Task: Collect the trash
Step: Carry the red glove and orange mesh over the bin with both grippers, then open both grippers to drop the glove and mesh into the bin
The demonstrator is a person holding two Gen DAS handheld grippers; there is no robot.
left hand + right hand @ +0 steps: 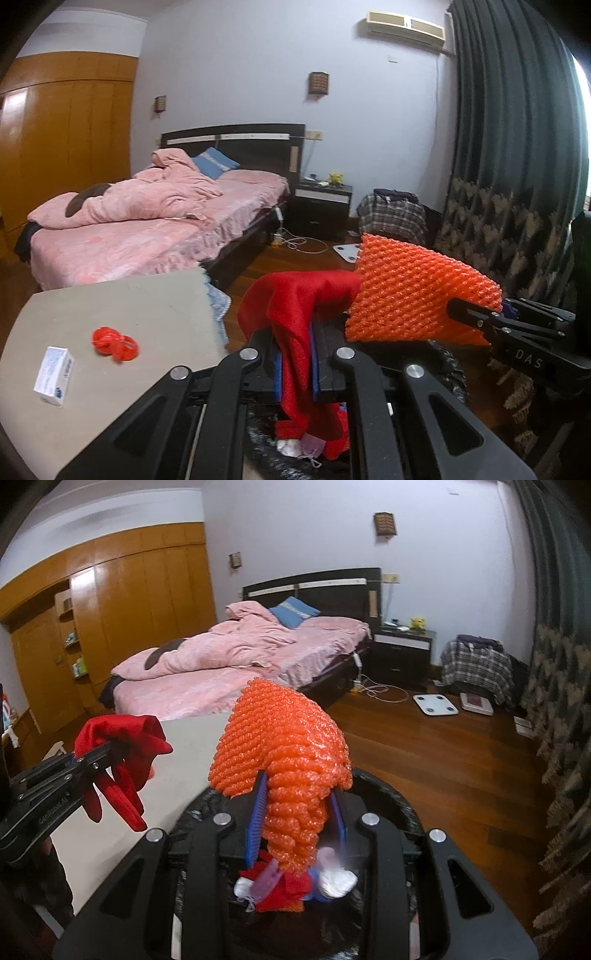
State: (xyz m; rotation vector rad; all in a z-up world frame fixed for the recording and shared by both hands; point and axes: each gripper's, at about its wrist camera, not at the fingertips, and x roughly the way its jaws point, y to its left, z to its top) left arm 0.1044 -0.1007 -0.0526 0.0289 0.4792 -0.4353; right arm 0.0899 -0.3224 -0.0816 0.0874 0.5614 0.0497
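My left gripper (297, 354) is shut on a red cloth (295, 314), which hangs over the black-lined trash bin (448, 369); it also shows at the left of the right wrist view (122, 753). My right gripper (299, 812) is shut on an orange foam fruit net (284, 746), held above the bin (391, 794); the net also shows in the left wrist view (417, 291). The bin holds red, white and purple scraps (295, 882). A crumpled orange-red net (114, 341) and a small white box (55, 373) lie on the beige table (129, 302).
A bed with pink bedding (240, 657) stands behind the table. A dark nightstand (402, 650), a plaid bag (476, 664), a white scale (436, 703) and cables lie on the wood floor. Dark curtains (517, 147) hang at the right; a wooden wardrobe (110, 609) at the left.
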